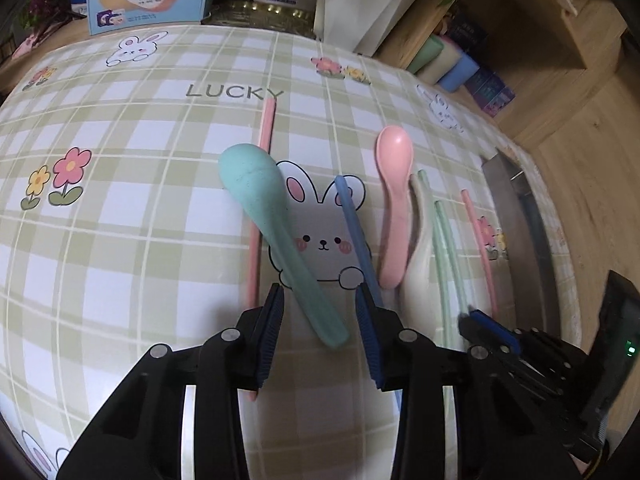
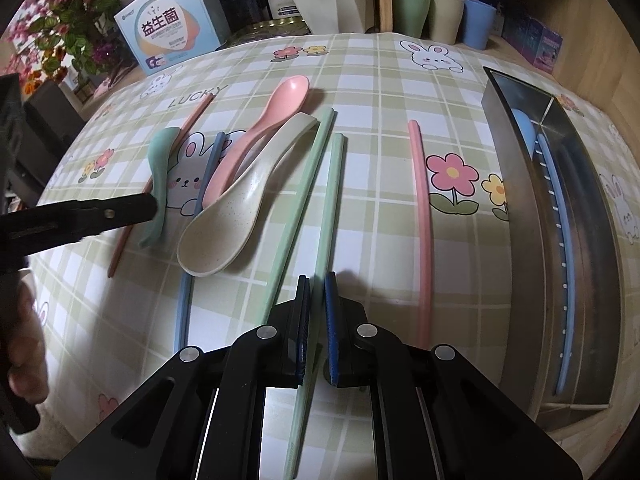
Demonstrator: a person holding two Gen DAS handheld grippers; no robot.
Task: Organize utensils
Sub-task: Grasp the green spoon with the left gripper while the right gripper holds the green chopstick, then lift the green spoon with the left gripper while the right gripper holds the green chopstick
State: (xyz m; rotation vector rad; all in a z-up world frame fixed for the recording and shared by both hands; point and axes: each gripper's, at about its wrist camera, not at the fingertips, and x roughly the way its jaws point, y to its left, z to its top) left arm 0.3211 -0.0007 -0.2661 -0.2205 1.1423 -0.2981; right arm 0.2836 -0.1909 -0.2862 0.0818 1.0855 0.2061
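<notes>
My left gripper point(image 1: 320, 292) is open, its fingers on either side of the handle of a teal spoon point(image 1: 264, 208) lying on the tablecloth; it also shows in the right wrist view point(image 2: 158, 176). My right gripper point(image 2: 318, 280) is shut on a green chopstick point(image 2: 326, 216); a second green chopstick point(image 2: 300, 200) lies beside it. A pink spoon point(image 2: 256, 128), a cream spoon point(image 2: 240, 216), a blue chopstick point(image 2: 200, 200) and two pink chopsticks point(image 2: 422, 208) lie on the cloth. A steel tray point(image 2: 504, 200) at the right holds a blue spoon and a blue chopstick point(image 2: 558, 240).
A checked rabbit tablecloth point(image 2: 380, 92) covers the table. Boxes point(image 2: 168, 36), flowers and three cups point(image 2: 444, 16) stand along the back edge. The left gripper's arm point(image 2: 80, 216) reaches in from the left in the right wrist view.
</notes>
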